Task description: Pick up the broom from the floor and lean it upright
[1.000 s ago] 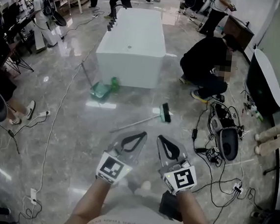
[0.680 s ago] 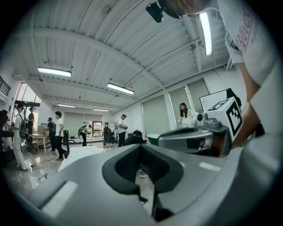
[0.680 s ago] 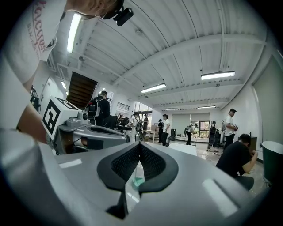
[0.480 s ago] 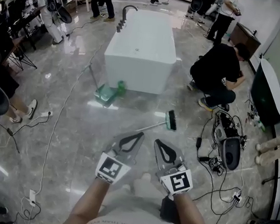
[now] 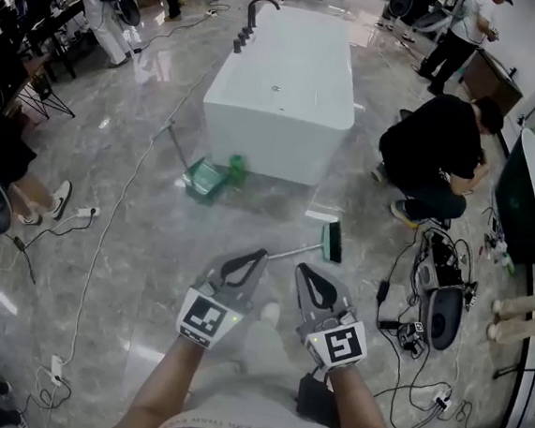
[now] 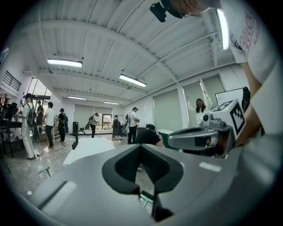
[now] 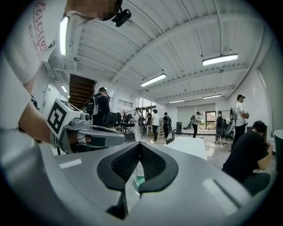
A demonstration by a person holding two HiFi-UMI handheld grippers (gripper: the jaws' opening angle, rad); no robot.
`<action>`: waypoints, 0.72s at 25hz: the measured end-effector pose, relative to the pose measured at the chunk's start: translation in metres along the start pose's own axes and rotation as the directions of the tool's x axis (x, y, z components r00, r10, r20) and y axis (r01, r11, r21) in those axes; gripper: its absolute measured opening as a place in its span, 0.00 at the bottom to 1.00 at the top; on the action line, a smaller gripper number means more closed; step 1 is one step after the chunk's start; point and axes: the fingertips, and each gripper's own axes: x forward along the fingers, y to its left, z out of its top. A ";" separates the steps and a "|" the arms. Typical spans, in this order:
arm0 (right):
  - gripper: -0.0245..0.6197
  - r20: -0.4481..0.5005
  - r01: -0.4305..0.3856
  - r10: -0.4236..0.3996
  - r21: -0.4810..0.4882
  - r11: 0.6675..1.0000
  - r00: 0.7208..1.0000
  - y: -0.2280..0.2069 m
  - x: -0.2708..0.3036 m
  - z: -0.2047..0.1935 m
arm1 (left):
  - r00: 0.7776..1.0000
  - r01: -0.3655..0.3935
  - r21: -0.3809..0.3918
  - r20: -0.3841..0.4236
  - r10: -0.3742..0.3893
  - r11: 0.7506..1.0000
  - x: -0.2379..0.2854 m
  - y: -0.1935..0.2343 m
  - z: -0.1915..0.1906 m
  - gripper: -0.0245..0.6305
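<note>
The broom lies flat on the marble floor: its green head [image 5: 333,242] points right and its thin pale handle [image 5: 294,251] runs left toward my grippers. My left gripper [image 5: 262,253] is shut and empty, with its tip over the near end of the handle; whether it touches, I cannot tell. My right gripper [image 5: 302,270] is also shut and empty, just below the handle's middle. The left gripper [image 6: 140,145] and the right gripper [image 7: 139,143] each show pads meeting at the tip, with nothing held.
A white bathtub [image 5: 283,97] stands ahead, with a green dustpan [image 5: 203,179] and a green bottle [image 5: 237,168] at its near corner. A person in black [image 5: 438,154] crouches at the right. Cables and gear [image 5: 433,304] lie on the right floor. Other people stand at the back.
Both grippers have moved forward and lower toward the broom. The bathtub and the broom now appear nearer. Both pairs of jaws stayed shut.
</note>
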 end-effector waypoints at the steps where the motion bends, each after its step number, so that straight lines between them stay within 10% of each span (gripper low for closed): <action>1: 0.04 0.005 -0.008 0.008 -0.003 1.000 1.000 -0.010 0.009 0.001 | 1.000 -0.007 0.000 -0.003 0.007 1.000 0.012 0.007 0.001 0.04; 11: 0.04 0.011 -0.085 0.085 -0.021 0.996 0.996 -0.074 0.076 0.010 | 0.998 -0.053 0.023 -0.014 0.054 0.998 0.087 0.055 0.010 0.04; 18: 0.04 -0.073 -0.125 0.128 0.042 0.991 0.989 -0.065 0.115 -0.040 | 0.989 -0.080 -0.053 -0.131 0.072 0.995 0.084 0.087 -0.052 0.04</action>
